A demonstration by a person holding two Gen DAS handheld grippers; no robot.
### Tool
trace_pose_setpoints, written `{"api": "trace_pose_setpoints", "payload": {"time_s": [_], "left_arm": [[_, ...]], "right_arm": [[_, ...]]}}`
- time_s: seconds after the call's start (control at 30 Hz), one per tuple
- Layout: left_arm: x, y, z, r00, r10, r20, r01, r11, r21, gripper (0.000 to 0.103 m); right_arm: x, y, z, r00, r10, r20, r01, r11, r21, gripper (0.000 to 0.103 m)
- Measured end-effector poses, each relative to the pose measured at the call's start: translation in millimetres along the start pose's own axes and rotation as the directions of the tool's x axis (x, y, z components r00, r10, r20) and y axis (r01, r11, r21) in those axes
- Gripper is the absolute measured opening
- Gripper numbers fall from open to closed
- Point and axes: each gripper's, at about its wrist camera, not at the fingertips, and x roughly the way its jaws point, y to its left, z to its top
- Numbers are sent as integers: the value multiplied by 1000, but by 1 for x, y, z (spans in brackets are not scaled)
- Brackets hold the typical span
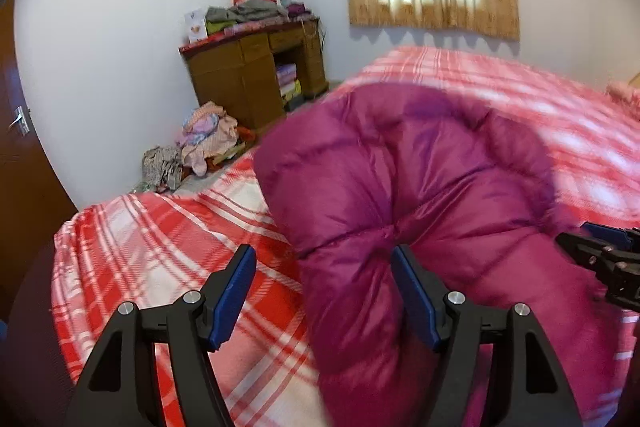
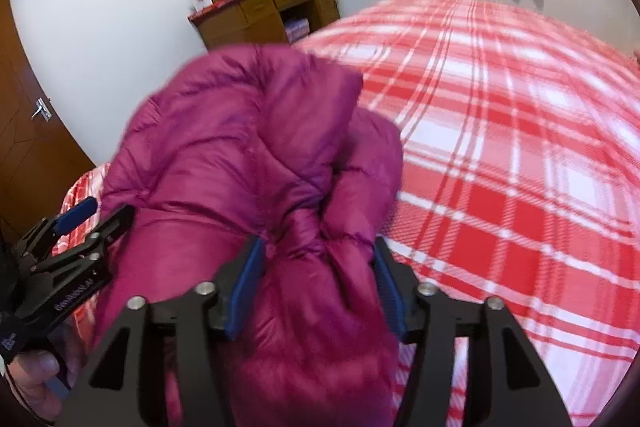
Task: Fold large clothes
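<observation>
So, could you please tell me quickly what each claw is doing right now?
Left claw: open, holding nothing, beside the jacket.
Right claw: open, jacket bunched loosely between its fingers.

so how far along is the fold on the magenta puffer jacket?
Done: the magenta quilted puffer jacket lies bundled on the red plaid bedspread. In hand: nothing clamped; left gripper open, right gripper open astride a jacket fold. Left: the bundle looks lumpy, so flattening probably remains.
</observation>
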Motion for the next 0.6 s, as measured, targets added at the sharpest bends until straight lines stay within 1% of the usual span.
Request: {"api": "trace_pose_setpoints", "payload": {"time_s": [0.03, 0.1, 0.17, 0.2, 0.27, 0.33, 0.4, 0.47, 0.57, 0.6], "left_arm": [[-21, 4, 4, 1000, -8, 29, 9, 1000, -3, 71], [-51, 8, 11, 997, -18, 76, 19, 1000, -8, 71], [-94, 13, 23, 990, -1, 143, 2, 1000, -5, 71], [-107, 14, 26, 987, 2, 163, -1, 1000, -7, 72], [-143, 20, 32, 974, -9, 225, 12, 1000, -11, 76], [-179, 28, 34, 955, 4, 297, 6, 999, -33, 82], [-203, 34, 38, 939, -2, 343, 20, 999, -47, 86], [-218, 38, 41, 928, 2, 372, 16, 999, -47, 87], [-230, 43, 45, 915, 14, 402, 9, 998, -56, 87], [-232, 42, 45, 914, 14, 406, 11, 998, -58, 87]], "right_arm": [[-14, 5, 0, 1000, -25, 18, 25, 1000, -15, 71], [-43, 16, -1, 997, -42, 62, 44, 998, -37, 71], [-76, 30, 0, 993, -49, 111, 56, 996, -64, 71], [-97, 39, -1, 988, -50, 147, 63, 995, -82, 71], [-132, 55, -1, 976, -45, 214, 68, 993, -101, 76], [-166, 71, -4, 958, -40, 284, 75, 990, -116, 78], [-192, 85, -4, 943, -30, 331, 79, 987, -138, 79], [-207, 96, -4, 937, -17, 348, 77, 984, -160, 79], [-220, 107, -3, 926, -11, 376, 88, 978, -187, 81], [-223, 109, -2, 924, -8, 382, 87, 978, -191, 81]]}}
